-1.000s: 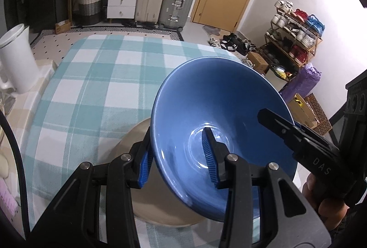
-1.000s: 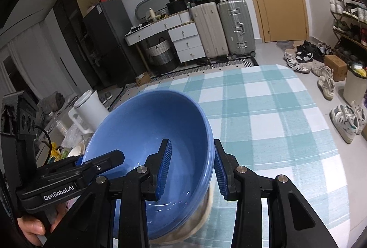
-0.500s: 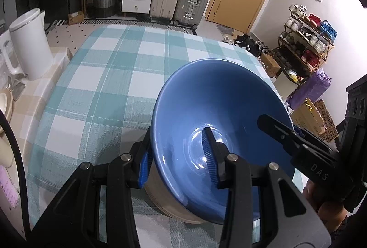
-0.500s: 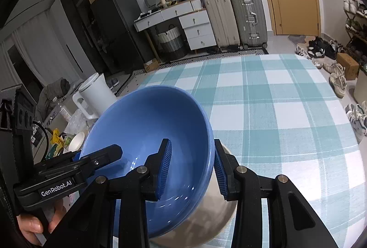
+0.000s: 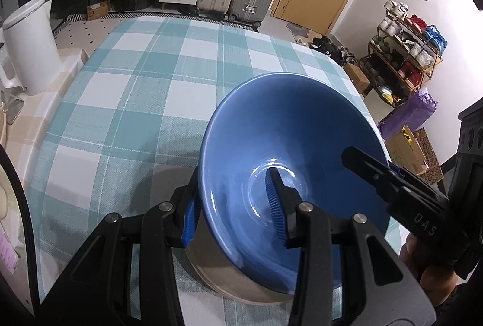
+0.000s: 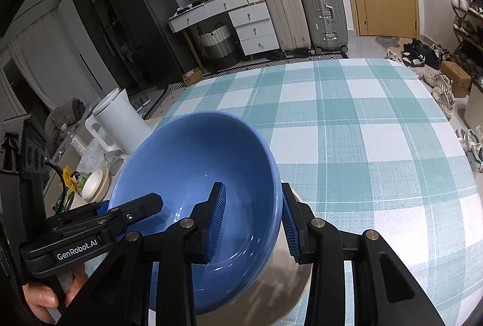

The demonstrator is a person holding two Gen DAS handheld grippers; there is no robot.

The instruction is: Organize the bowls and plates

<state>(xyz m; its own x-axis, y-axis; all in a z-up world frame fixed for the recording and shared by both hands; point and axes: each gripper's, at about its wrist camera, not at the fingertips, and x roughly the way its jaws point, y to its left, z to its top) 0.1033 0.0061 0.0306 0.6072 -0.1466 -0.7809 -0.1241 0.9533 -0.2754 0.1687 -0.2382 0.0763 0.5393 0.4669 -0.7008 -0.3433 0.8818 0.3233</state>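
Note:
A large blue bowl (image 5: 280, 130) is held between both grippers, just above a beige dish (image 5: 211, 271) on the checked tablecloth. My left gripper (image 5: 232, 208) is shut on the bowl's left rim, one pad inside, one outside. My right gripper (image 6: 253, 220) is shut on the bowl's right rim (image 6: 276, 175) the same way. In the right wrist view the bowl (image 6: 193, 163) sits tilted over the beige dish (image 6: 286, 280). Each view shows the other gripper at the bowl's far rim.
The teal and white checked table (image 5: 145, 84) stretches ahead. A white kettle (image 5: 30, 45) stands on a side counter at the left, with small dishes (image 6: 93, 184) beside it. Suitcases, drawers and a shoe rack stand beyond the table.
Both grippers have come down with the blue bowl towards the beige dish, and the views tilt lower. Both grips are unchanged.

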